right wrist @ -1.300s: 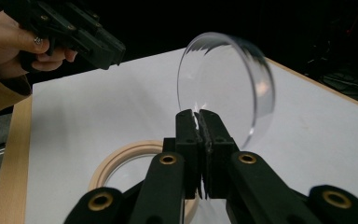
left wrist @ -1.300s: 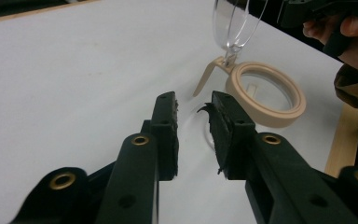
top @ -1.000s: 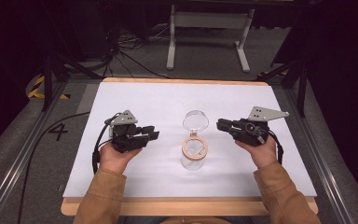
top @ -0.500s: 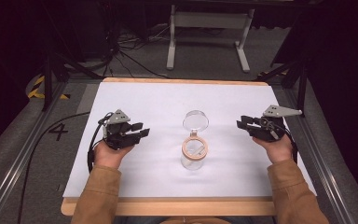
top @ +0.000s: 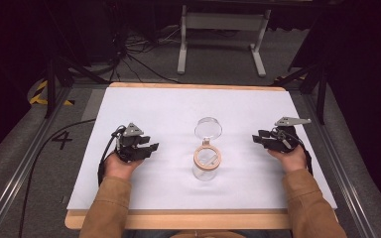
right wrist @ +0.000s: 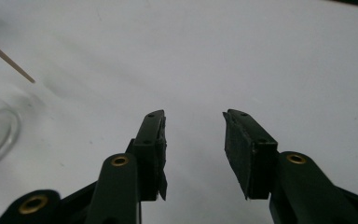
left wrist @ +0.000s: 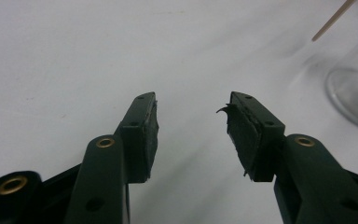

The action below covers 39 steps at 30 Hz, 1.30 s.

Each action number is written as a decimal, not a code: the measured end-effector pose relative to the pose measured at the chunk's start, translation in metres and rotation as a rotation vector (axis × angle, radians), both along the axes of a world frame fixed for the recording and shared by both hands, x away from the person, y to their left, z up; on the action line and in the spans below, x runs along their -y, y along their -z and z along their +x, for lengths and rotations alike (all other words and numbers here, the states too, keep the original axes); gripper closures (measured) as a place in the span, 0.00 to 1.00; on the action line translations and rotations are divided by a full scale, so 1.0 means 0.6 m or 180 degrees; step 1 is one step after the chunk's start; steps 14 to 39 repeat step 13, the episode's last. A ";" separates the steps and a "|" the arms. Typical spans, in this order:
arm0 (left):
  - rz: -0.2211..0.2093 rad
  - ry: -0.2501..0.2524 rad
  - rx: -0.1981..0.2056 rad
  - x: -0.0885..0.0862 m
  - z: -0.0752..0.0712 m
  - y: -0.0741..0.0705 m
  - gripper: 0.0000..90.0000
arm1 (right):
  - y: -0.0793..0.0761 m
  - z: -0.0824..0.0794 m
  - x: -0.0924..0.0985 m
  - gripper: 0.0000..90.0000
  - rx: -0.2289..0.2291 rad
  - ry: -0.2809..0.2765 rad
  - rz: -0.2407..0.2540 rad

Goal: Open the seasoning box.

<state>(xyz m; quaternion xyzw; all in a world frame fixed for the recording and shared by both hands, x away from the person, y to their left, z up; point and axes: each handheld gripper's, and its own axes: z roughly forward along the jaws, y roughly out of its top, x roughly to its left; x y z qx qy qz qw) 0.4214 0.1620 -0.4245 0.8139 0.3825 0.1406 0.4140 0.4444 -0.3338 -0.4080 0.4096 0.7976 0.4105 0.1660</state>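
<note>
We see one jar [top: 207, 162] | one lid [top: 208, 128] | two grippers, left [top: 149, 147] and right [top: 258, 139], jaws apart, empty

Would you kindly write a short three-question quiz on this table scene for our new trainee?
1. True or false: the left tongs grip the clear glass jar with the wooden-rimmed lid.
2. What lies just beyond the jar on the white table cover? A) a clear round glass disc B) a red cup
3. Fill in: the right tongs are ____, holding nothing.

Key: 1 false, the tongs are open and apart from the jar; 2 A, the disc; 3 open.
</note>
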 end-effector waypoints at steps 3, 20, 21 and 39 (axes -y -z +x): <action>0.0031 -0.0013 0.0001 -0.003 0.001 0.007 0.57 | 0.012 0.005 -0.004 0.65 -0.0110 -0.0011 -0.0076; 0.0127 0.0005 -0.0031 0.011 0.000 0.024 0.57 | 0.033 0.009 -0.018 0.63 -0.0153 -0.0130 -0.0255; 0.0127 0.0005 -0.0031 0.011 0.000 0.024 0.57 | 0.033 0.009 -0.018 0.63 -0.0153 -0.0130 -0.0255; 0.0127 0.0005 -0.0031 0.011 0.000 0.024 0.57 | 0.033 0.009 -0.018 0.63 -0.0153 -0.0130 -0.0255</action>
